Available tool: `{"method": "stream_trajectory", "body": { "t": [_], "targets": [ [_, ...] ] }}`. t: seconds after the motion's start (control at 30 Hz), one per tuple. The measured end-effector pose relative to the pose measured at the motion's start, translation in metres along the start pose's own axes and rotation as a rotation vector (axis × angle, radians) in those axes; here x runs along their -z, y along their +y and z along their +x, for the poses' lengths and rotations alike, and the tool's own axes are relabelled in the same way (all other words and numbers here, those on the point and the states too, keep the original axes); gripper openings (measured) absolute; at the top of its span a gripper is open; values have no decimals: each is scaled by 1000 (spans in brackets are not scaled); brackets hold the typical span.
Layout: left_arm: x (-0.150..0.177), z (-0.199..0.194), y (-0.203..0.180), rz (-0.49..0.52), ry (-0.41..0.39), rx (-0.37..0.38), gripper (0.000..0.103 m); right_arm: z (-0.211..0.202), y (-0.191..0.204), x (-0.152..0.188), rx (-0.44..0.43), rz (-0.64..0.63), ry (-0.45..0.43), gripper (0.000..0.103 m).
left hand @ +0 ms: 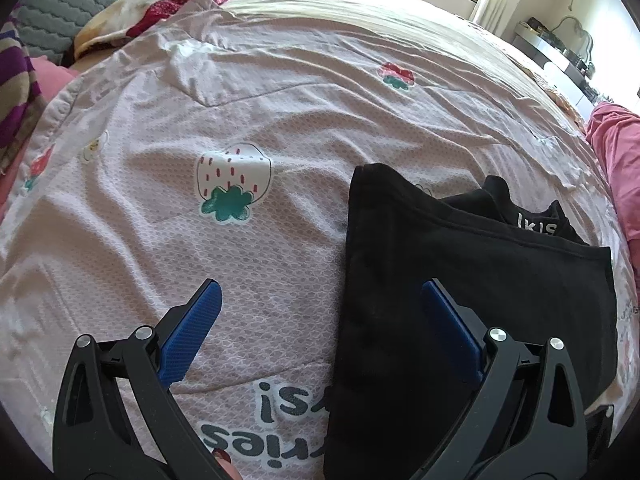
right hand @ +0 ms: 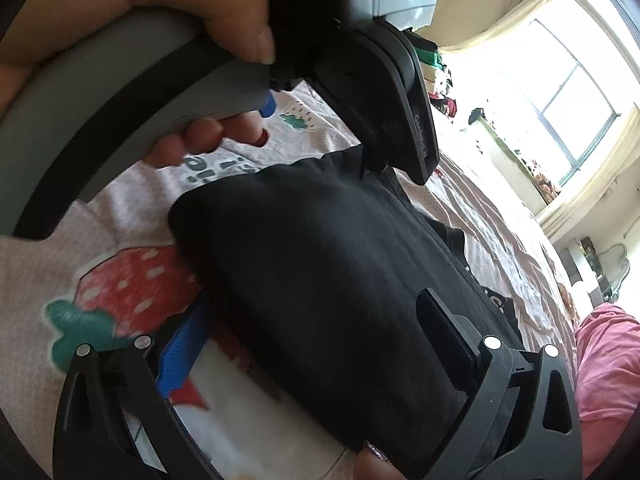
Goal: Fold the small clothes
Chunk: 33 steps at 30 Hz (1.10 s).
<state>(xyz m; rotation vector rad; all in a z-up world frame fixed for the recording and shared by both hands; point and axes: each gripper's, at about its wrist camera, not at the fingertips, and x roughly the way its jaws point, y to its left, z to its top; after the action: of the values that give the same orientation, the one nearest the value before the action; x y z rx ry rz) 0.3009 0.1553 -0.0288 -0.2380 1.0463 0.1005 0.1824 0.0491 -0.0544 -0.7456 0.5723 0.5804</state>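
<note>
Lying part-folded on the strawberry-print bedsheet, the black garment awaits another fold; the left gripper and right gripper both gape apart, needing an edge to pinch.

Close wrist views, perhaps sharing garment

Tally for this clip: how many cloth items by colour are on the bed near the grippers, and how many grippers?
Black garment: 1
Pink strawberry-print sheet: 1
Pink cloth at the right edge: 1
Grippers: 2, left gripper and right gripper
Total: 5
</note>
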Motion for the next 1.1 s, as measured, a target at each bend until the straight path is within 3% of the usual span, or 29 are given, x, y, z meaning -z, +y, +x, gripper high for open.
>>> {"method": "stream_trajectory", "body": {
  "t": [0.07, 0.17, 0.23, 0.3, 0.37, 0.6, 0.7, 0.83, 0.97, 1.1],
  "targets": [
    [0, 3, 2, -14, 18, 33, 93, 3, -2, 1, 20, 7, -7, 96],
    [0, 7, 6, -50, 45, 91, 93, 3, -8, 0, 63, 16, -22, 66],
    [0, 8, 7, -74, 55, 136, 93, -3, -14, 2, 53, 46, -50, 57],
    [-1, 8, 8, -99, 63, 188, 93, -11, -20, 4, 37, 73, -83, 35],
    [-1, 8, 6, -114, 65, 223, 93, -21, -25, 6, 51, 98, -126, 24],
    [1, 7, -2, -148, 71, 324, 90, -46, -41, 14, 79, 179, -201, 19],
    [2, 5, -8, -177, 71, 399, 70, -54, -47, 19, 91, 200, -224, 17],
    [4, -6, -24, -159, 57, 451, 32, -55, -61, 29, 104, 224, -244, 14],
    [5, -25, -44, -110, 11, 451, 21, -59, -68, 37, 126, 269, -268, 13],
    [5, -42, -61, -72, -30, 446, 21, -70, -79, 48, 145, 347, -300, 12]
  ]
}}
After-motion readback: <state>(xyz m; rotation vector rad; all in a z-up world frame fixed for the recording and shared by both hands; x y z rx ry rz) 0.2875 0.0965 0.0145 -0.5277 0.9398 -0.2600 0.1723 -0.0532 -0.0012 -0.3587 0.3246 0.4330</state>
